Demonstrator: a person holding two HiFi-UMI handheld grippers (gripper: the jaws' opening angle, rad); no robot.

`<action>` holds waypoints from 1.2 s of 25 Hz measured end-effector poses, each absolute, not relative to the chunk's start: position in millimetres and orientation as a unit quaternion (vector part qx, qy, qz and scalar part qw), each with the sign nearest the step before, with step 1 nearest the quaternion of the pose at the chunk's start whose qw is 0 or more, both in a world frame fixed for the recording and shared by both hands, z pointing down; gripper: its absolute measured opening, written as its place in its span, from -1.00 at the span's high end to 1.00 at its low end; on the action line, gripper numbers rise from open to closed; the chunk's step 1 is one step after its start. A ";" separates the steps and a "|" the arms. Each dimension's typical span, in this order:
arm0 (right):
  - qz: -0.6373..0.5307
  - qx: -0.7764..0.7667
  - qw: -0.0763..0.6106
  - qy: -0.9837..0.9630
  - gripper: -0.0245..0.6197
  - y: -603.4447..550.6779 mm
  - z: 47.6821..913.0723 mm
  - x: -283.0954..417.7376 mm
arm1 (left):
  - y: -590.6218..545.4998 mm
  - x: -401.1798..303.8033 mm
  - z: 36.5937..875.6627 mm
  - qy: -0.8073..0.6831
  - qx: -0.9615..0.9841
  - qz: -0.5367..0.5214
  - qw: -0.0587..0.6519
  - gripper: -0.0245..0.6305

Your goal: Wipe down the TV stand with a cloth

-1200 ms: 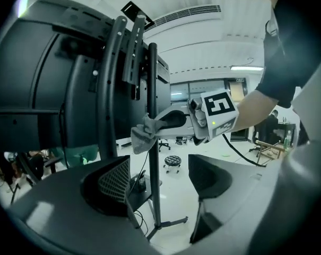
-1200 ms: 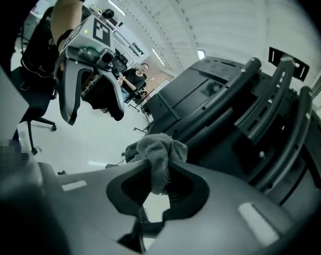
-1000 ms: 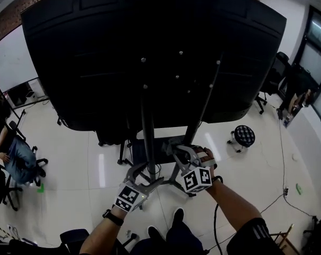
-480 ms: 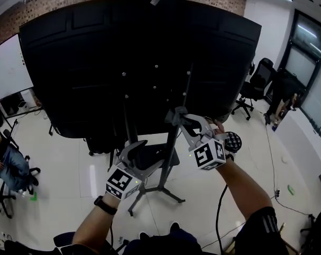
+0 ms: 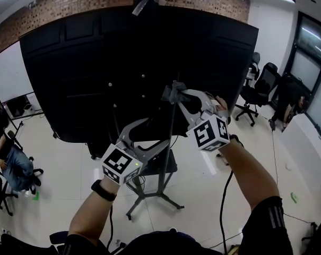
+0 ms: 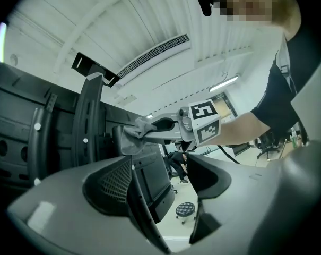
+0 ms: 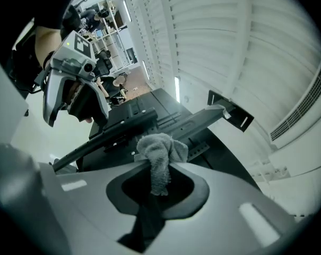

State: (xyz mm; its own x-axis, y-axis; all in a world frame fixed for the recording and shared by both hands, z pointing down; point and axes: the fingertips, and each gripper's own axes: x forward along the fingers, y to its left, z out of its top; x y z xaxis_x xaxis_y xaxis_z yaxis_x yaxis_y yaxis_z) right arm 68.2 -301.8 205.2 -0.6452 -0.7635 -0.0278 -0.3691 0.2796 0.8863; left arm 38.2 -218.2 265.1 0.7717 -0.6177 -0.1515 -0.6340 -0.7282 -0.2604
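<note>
Mid-wipe: my right gripper (image 5: 174,95) clamps the cloth (image 7: 160,149) against the stand upright (image 5: 164,163). My left gripper (image 5: 156,135), lower on the upright, gapes around it. Next, I'd slide the cloth down.

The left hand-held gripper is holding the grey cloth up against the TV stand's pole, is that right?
Not quite. It is the right hand-held gripper that holds the grey cloth up against the TV stand's pole. The right gripper view shows the cloth pinched between that gripper's jaws.
</note>
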 end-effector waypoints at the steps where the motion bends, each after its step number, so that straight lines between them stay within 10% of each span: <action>1: -0.472 0.364 0.204 -0.776 0.79 -305.6 197.4 68.3 | -222.1 41.1 258.9 0.338 -0.928 0.026 0.153 -0.15; 30: -0.461 0.310 0.214 -0.803 0.80 -356.0 219.1 67.0 | -301.7 55.1 285.8 0.395 -0.913 0.038 0.094 -0.14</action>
State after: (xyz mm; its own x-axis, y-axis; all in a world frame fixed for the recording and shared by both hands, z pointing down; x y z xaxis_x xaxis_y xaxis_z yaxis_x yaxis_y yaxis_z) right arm 67.0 -356.0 219.1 -0.7163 -0.6954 0.0582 -0.3005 0.3826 0.8737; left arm 55.1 -301.7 285.8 0.6857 -0.7134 -0.1444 -0.7279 -0.6710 -0.1412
